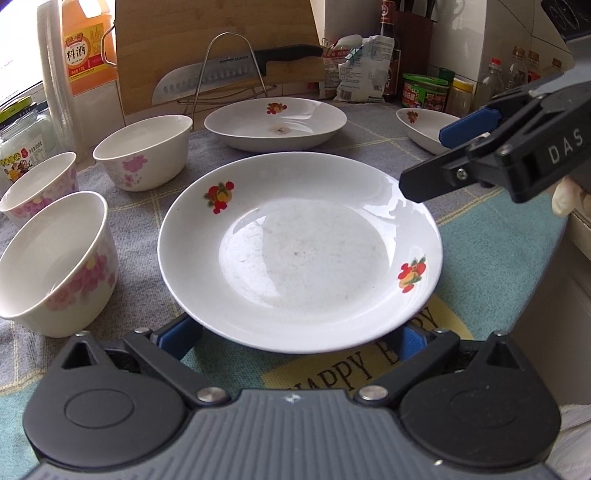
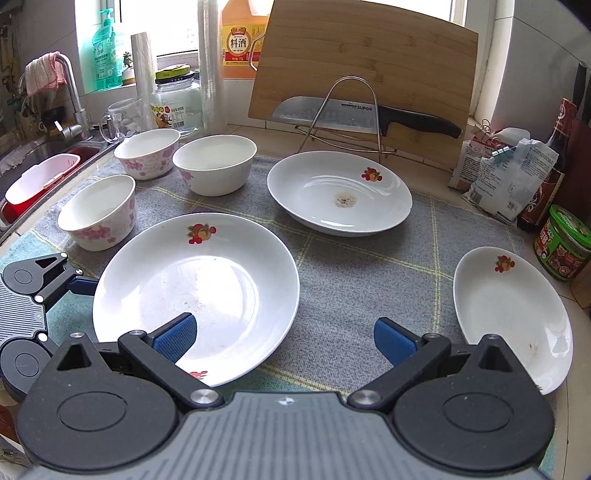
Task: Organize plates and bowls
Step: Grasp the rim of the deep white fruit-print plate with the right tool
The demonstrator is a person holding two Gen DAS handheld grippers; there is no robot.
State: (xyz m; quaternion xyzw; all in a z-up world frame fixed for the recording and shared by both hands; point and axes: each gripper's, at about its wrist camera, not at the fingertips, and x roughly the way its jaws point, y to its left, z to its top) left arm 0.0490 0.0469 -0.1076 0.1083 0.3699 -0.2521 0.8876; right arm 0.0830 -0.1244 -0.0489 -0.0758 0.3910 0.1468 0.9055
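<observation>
my left tongs wide, near plate lying between pads, not gripped. right tongs wide, empty, over mat beside it.

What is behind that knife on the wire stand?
A bamboo cutting board stands upright behind the knife, leaning back toward the window. A yellow bottle shows past its left edge. Whatever sits directly behind the board is covered.

Bright window — tiled wall
</observation>
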